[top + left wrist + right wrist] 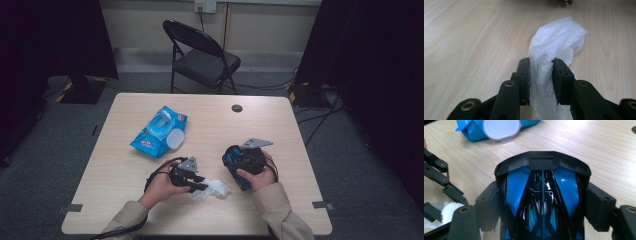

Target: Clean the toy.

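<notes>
Wipe point(554, 47), white and crumpled, pinched between the fingers of the left gripper point(196, 184) at the near middle of the surface point(280, 125), trailing onto the wood. Blue-and-black toy car point(541, 195) clamped between the right gripper's point(239, 165) fingers, just right of the wipe, lifted and tilted, probably for cleaning. Far left: blue wipe pack point(159, 131), lid point(175, 138) flipped open, more wipes presumably inside.

Soft embossed white wipe point(554, 45), glossy blue-black plastic toy point(541, 195), matt wood-grain table point(461, 37).
</notes>
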### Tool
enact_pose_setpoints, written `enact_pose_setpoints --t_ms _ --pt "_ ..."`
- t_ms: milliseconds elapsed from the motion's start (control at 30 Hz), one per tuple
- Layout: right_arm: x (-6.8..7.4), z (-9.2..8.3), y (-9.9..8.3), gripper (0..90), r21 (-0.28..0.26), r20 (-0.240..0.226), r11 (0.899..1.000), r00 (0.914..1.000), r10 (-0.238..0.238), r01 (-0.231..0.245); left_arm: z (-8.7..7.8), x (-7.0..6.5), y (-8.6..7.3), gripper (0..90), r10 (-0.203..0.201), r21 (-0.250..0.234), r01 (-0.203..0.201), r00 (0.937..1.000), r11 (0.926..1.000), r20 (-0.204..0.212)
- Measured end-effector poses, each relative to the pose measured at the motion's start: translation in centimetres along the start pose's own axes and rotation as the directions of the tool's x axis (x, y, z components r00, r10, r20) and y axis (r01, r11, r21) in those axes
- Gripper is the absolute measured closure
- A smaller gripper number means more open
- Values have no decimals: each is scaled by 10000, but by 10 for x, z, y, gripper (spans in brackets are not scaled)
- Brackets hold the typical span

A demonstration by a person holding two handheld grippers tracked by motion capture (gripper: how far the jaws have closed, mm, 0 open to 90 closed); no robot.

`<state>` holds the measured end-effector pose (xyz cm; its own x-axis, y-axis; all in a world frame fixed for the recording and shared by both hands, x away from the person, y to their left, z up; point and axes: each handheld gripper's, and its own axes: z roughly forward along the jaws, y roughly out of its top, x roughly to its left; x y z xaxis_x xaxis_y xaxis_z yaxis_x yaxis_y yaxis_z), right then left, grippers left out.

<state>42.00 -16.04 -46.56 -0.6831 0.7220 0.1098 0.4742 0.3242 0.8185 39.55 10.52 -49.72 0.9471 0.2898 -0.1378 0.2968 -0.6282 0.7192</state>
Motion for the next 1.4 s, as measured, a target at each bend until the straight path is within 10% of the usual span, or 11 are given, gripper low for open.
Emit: enact_pose_setpoints --t_ms 867,1167,1400 --pt "5 -41 4 257 -1452 -385 9893 9992 72 -127 -8 -8 8 637 -71 -335 77 9998 9994 179" --pt "5 -50 0 257 -1487 -455 9887 9989 125 -192 3 -14 8 839 71 648 -72 10000 9979 29" --pt "12 -50 -4 257 -1355 -694 9907 9976 -15 -80 -26 -4 16 850 -837 -629 850 9962 9944 227"
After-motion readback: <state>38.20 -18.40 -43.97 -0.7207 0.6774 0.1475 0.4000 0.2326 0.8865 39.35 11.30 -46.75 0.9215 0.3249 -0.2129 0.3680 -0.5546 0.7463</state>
